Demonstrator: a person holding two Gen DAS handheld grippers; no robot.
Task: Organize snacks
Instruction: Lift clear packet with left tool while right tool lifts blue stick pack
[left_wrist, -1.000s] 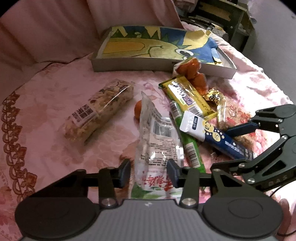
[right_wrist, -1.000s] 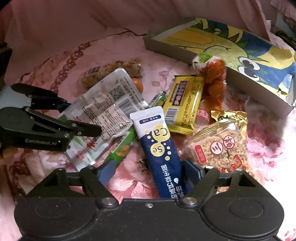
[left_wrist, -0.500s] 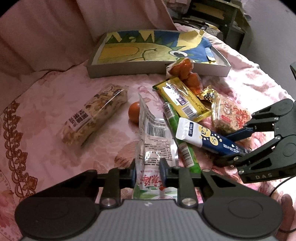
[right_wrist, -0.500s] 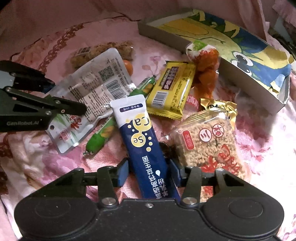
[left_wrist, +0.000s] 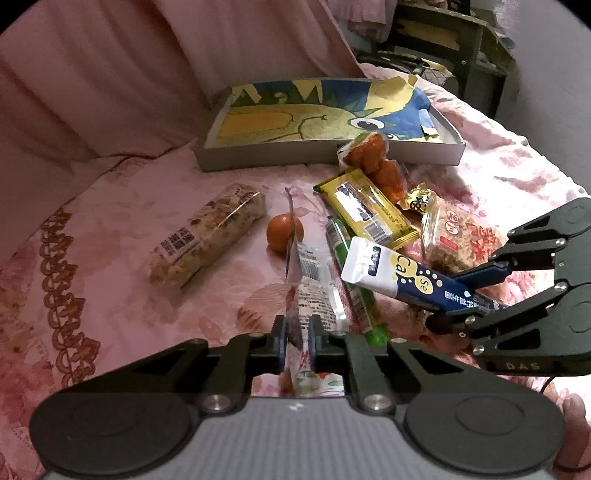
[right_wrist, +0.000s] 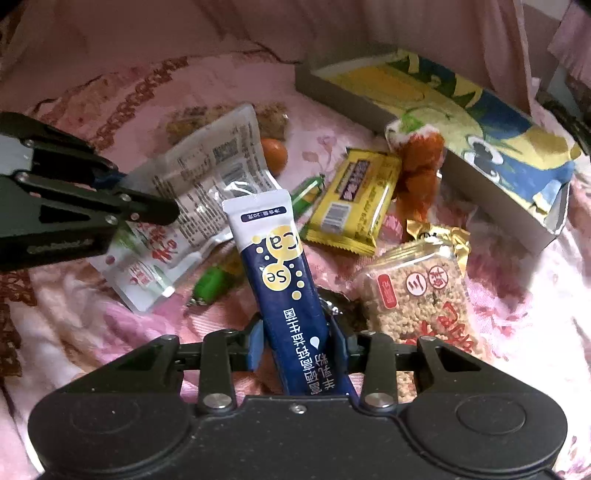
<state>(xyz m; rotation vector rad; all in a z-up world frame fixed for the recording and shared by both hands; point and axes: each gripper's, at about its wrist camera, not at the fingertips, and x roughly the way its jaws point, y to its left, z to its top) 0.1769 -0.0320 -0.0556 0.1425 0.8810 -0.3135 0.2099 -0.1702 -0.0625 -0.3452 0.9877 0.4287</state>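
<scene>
My left gripper is shut on a clear silver pouch, lifted edge-on above the pink cloth; it also shows in the right wrist view. My right gripper is shut on a blue and white Ca sachet, raised off the pile; it also shows in the left wrist view. Loose snacks lie between: a yellow bar, a green stick, a rice cracker pack, an orange snack bag, a granola bar.
A shallow box with a dinosaur picture sits at the back of the pink cloth. A small orange fruit lies beside the pouch. A gold-wrapped sweet sits by the cracker pack. Pink curtain behind, dark furniture at far right.
Both grippers closed from open: the left onto the silver pouch, the right onto the Ca sachet. Both packets have lifted off the pile, and the pouch turned edge-on, uncovering the orange fruit.
</scene>
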